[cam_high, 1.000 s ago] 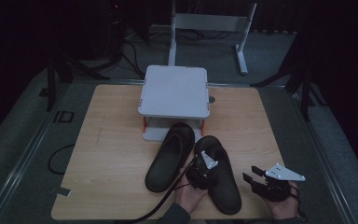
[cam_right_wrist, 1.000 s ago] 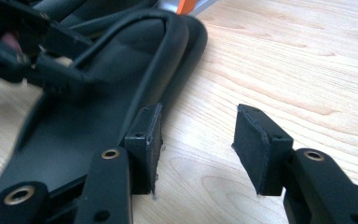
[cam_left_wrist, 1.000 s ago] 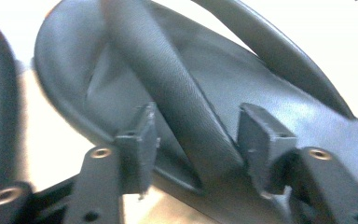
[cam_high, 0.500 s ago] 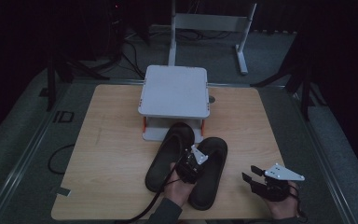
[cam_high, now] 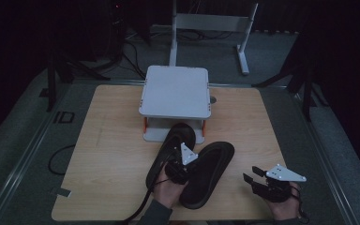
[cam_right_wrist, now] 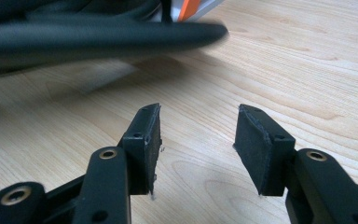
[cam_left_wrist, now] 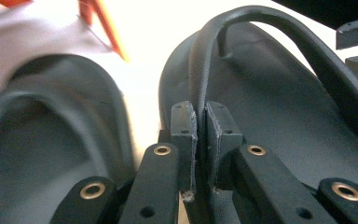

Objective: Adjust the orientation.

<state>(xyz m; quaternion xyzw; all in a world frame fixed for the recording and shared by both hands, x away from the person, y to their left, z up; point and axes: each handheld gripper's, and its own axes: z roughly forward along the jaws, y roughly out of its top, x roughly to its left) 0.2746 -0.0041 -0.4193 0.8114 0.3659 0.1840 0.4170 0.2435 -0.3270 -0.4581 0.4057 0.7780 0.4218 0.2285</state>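
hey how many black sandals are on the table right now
2. One sandal lies with its toe by the white stand. The other sandal is right beside it, its strap pinched in the left gripper. None seem hidden.

- Looks like a lab or recording studio setup, not anyone's home.
- Bare wooden tabletop [cam_high: 112,154] sitting in a dark room, black all around.
- Metal stand [cam_high: 211,28] with splayed feet at the back, cables [cam_high: 136,47] snaking over grey carpet [cam_high: 23,126].
- Dark tripod legs [cam_high: 58,70] off to the left.
- White platform on orange legs [cam_high: 176,91] parked mid-table like a test prop.
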